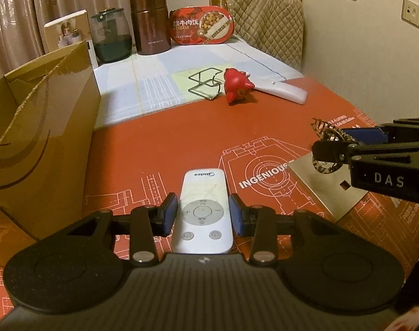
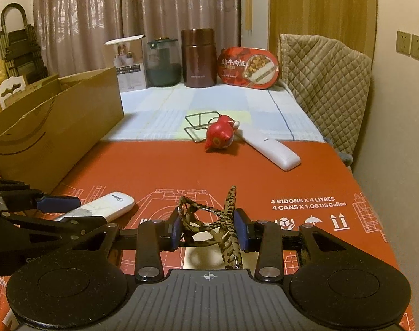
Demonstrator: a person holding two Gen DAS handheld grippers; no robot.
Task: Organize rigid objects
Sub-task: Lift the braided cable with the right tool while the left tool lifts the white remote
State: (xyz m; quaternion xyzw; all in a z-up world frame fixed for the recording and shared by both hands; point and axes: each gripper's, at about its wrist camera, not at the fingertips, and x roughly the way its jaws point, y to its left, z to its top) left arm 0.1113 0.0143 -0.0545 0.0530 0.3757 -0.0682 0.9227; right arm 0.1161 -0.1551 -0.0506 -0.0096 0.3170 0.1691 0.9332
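- Rigid objects lie scattered over a red printed sheet and a pale checked cloth that cover the tabletop.
- Along the left edge stands an open cardboard box.
- Just right of the box, near the front edge, the left gripper has its blue pads pressed against both long sides of a small white remote, gripping it across the round button ring.
- To its right, still near the front edge, the right gripper is clamped narrow on folded tortoiseshell glasses, one temple sticking forward past the pads; a grey flat card lies on the sheet beneath them.
- Towards the middle of the tabletop, where sheet meets cloth, a wire holder sits touching a red figurine tipped on its side.
- Just right of the figurine lies a long white remote, angled toward the right edge.
- Along the far edge, left to right: a white carton, a dark glass jar, a brown flask and a red oval meal box.
- At the far right corner a quilted cover drapes a chair.
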